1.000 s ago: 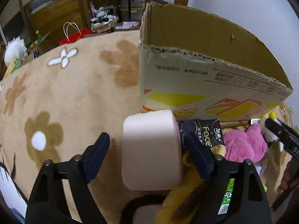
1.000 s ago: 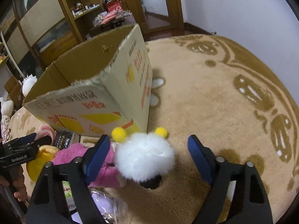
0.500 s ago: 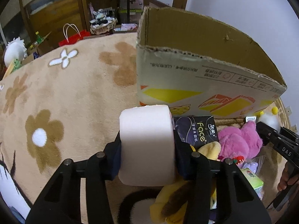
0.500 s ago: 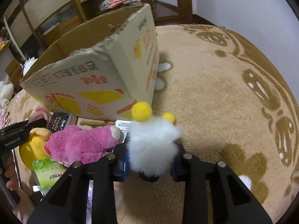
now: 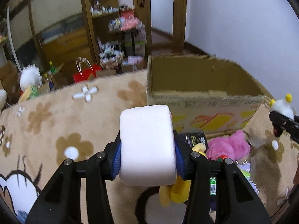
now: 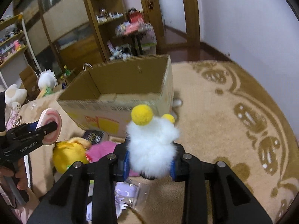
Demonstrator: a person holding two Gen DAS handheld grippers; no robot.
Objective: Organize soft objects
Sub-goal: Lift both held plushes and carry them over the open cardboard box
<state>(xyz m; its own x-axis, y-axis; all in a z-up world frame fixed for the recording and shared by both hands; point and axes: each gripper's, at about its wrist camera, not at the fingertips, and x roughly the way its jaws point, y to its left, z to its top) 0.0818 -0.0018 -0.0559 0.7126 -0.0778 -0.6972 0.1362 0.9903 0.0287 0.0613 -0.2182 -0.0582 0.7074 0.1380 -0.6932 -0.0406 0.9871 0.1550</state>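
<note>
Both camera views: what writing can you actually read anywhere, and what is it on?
"GenRobot.AI": on the black left gripper, seen from the right wrist.
Partly legible "Face": on the dark tissue pack, blurred.
Printed characters along the cardboard box rim and front: too blurred to read.
Green packet label: too small to read.

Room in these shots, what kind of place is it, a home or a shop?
Most likely a lived-in room at home: a flower-patterned carpet on the floor, wooden shelves crowded with small items, and plush toys lying loose beside a cardboard box.
</note>
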